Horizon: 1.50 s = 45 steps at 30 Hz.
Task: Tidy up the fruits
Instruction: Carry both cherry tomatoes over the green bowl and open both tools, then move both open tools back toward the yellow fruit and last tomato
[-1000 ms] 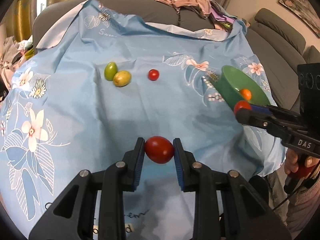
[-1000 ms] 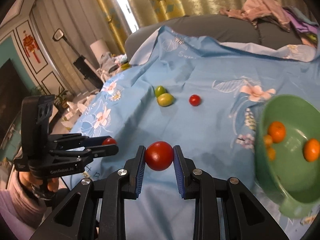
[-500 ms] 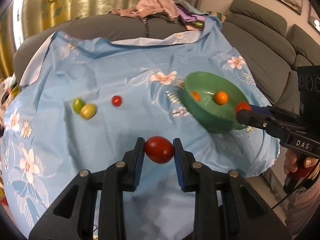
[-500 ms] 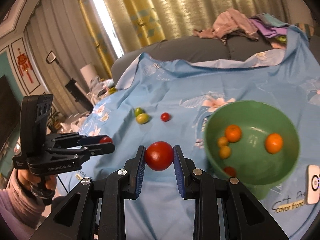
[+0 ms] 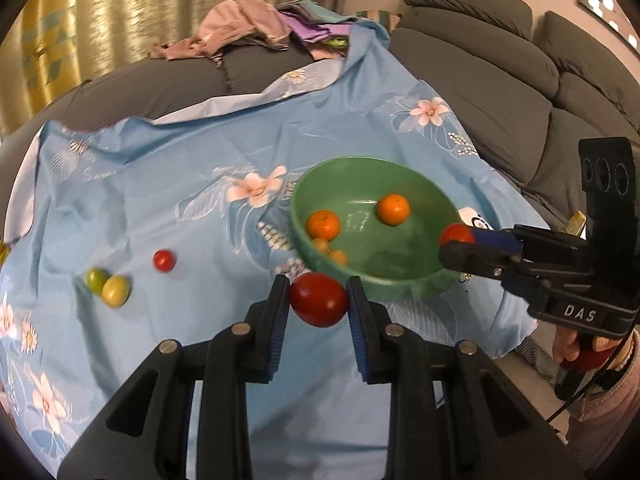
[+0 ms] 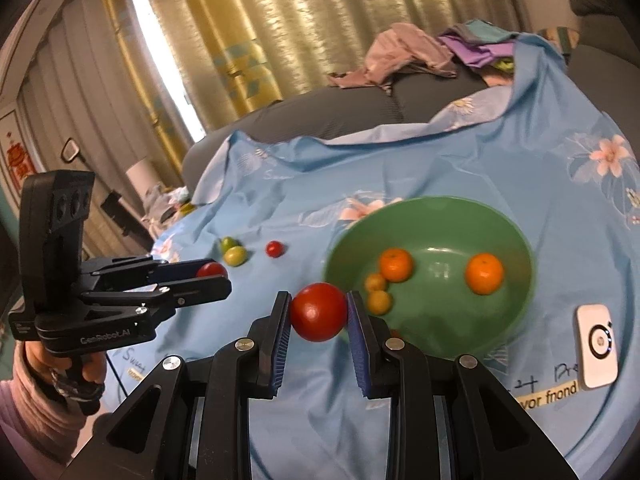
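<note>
My left gripper [image 5: 319, 300] is shut on a red tomato [image 5: 319, 299], held above the blue cloth just short of the green bowl's [image 5: 400, 280] near rim. My right gripper [image 6: 319, 313] is shut on another red tomato [image 6: 319, 312] at the bowl's [image 6: 516, 240] left edge. Each gripper shows in the other's view, the right one [image 5: 460, 240] and the left one [image 6: 212, 276], both still holding red fruit. In the bowl lie two oranges [image 6: 484, 273] and small yellow fruits [image 6: 378, 300]. On the cloth lie a small red tomato [image 5: 164, 260] and two green fruits [image 5: 108, 286].
A flowered blue cloth [image 5: 180, 184] covers the table. A white device [image 6: 597, 346] lies on the cloth right of the bowl. A grey sofa [image 5: 500, 72] with heaped clothes [image 5: 248, 28] stands behind. Curtains hang at the back.
Both grippers have moved toward the green bowl with their tomatoes; the bowl now sits larger and closer to centre in both views. The loose fruits on the cloth have not moved.
</note>
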Available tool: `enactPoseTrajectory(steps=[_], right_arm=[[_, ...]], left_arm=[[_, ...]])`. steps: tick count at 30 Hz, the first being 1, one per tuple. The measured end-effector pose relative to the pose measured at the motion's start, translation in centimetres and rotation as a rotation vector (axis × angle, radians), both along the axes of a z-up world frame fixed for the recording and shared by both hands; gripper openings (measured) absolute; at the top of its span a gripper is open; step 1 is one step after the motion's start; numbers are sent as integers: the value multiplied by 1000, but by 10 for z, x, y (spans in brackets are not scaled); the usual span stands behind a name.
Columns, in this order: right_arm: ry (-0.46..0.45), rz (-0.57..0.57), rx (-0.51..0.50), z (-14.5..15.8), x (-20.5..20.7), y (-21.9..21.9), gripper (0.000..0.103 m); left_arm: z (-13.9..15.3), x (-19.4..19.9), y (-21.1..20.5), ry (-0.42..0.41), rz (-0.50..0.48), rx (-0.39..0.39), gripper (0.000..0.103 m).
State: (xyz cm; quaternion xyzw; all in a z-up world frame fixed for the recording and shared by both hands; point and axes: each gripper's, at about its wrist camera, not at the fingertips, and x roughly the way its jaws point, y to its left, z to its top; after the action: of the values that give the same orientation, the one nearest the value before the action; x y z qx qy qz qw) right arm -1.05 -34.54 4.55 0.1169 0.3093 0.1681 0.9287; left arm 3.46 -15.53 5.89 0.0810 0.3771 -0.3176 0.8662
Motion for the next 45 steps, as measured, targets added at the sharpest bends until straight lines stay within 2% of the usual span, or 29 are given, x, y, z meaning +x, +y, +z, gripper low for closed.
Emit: enactPoseTrajectory(steps=[5, 13, 24, 27, 29, 31, 33, 35, 38, 45], right_arm=[[9, -34, -13, -5, 5, -10, 29], [41, -84, -46, -15, 16, -27, 29], [73, -105, -54, -27, 24, -38, 29], [81, -115, -52, -29, 24, -39, 30], [83, -124, -50, -29, 24, -40, 30], [81, -132, -52, -27, 22, -41, 36], [78, -144, -52, -25, 20, -41, 41], [75, -147, -44, -23, 18, -42, 41], [69, -141, -31, -20, 14, -41, 41], [48, -110, -35, -8, 5, -24, 41]], left_arm=[[-4, 11, -24, 0, -40, 18, 29], [-25, 36, -58, 51, -72, 54, 29], [-44, 46, -77, 81, -89, 92, 28], [-44, 46, -77, 77, -83, 98, 37], [-42, 44, -77, 67, -81, 102, 53], [-41, 41, -77, 53, -74, 113, 65], [-37, 37, -74, 34, -67, 118, 67], [-35, 34, -70, 23, -55, 122, 77], [-30, 29, -61, -7, -31, 132, 84], [-23, 15, -25, -45, 58, 144, 90]])
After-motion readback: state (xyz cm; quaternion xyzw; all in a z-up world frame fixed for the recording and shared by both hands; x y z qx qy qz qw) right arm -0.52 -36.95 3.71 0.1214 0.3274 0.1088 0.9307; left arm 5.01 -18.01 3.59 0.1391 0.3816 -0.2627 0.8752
